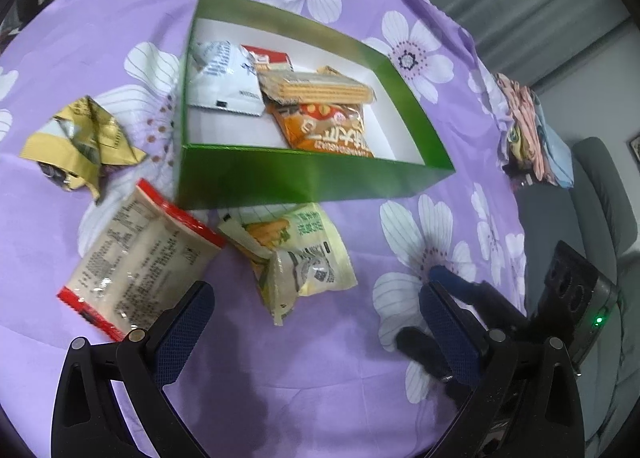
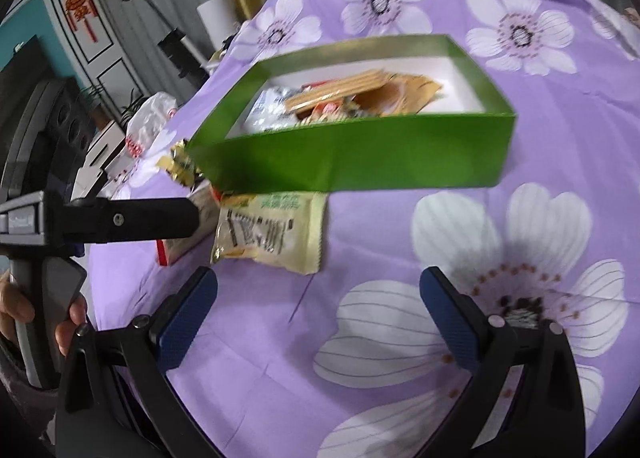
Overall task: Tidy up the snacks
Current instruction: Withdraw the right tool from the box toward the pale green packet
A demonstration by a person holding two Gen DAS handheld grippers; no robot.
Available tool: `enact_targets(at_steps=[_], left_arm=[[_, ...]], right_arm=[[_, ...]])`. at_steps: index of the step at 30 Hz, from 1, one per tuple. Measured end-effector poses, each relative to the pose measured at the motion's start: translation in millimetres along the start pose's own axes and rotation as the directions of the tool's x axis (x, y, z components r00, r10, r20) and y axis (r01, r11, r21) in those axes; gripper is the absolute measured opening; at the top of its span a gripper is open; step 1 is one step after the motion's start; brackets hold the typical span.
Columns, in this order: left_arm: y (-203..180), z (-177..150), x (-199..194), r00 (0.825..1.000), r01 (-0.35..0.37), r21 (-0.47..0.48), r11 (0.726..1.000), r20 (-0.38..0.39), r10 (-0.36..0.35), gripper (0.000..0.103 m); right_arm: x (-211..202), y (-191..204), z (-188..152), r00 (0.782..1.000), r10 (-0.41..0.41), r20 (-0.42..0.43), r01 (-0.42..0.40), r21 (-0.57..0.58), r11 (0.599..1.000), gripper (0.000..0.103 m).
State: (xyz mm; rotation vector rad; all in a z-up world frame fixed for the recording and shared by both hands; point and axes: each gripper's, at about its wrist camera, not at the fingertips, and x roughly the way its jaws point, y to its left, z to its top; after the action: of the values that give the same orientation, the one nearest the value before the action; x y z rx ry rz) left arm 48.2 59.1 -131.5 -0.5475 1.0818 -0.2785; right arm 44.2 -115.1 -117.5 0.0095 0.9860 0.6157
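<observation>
A green box [image 1: 304,177] [image 2: 360,153] sits on the purple flowered cloth and holds several snack packets, among them an orange packet [image 1: 332,129], a wafer pack [image 1: 320,87] and a white packet [image 1: 220,85]. In front of the box lie a pale yellow-green packet [image 1: 300,262] [image 2: 276,234], a red-edged beige packet [image 1: 136,262] [image 2: 180,234] and a crumpled gold packet [image 1: 80,141] [image 2: 182,165]. My left gripper [image 1: 316,322] is open and empty, just short of the yellow-green packet. My right gripper [image 2: 318,318] is open and empty, near the same packet.
The table's right edge drops off to a grey chair [image 1: 592,193]. A pile of folded cloth [image 1: 528,129] lies at the far right. The right gripper's fingers [image 1: 452,282] show beside my left one. Cabinets and a plastic bag [image 2: 152,117] stand at the left.
</observation>
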Motion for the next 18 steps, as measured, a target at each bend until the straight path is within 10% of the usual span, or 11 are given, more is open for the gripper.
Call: enact_targets(at_steps=[18], left_arm=[[-1,11,30,0.999,-0.005,-0.011,1.000,-0.047,0.004,0.090]], right_arm=[[48,10,10,0.993,0.109,-0.044,-0.109,-0.008,0.994,0.082]])
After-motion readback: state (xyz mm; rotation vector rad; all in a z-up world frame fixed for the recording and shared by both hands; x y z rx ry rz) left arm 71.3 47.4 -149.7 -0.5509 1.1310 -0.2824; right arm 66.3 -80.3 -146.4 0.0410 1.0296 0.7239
